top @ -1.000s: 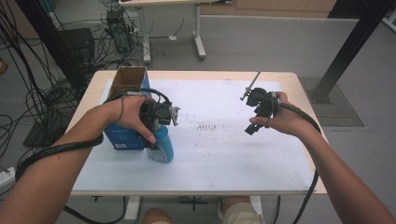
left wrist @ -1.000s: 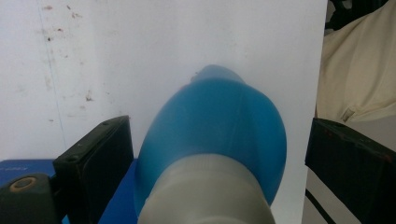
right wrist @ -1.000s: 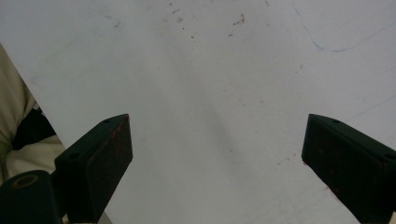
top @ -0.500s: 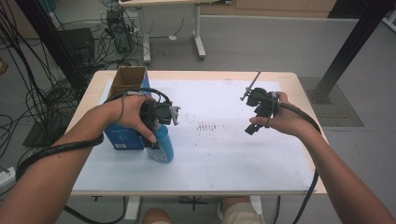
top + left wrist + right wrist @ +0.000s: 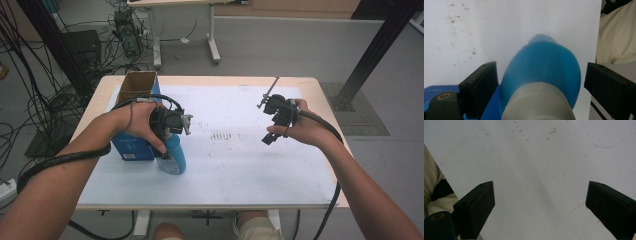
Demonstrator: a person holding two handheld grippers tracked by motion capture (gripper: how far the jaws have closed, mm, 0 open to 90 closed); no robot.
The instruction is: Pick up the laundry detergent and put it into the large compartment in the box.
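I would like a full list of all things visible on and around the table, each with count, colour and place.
blue plastic bottle: 1, blue with pale neck, table's left, between the left jaws, not yet gripped
open cardboard box: 1, brown and blue, left edge
white table: 1, white top with small marks
black cables: many, floor at left
left gripper: 1, black, jaws just been closing around the bottle
right gripper: 1, black, open above the table

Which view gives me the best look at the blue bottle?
The left gripper view: the bottle shows large between the left gripper's closing jaws, not yet pinched, grey neck nearest. The high view shows it small, upright beside the box, partly behind the hand. The right gripper view faces bare table.
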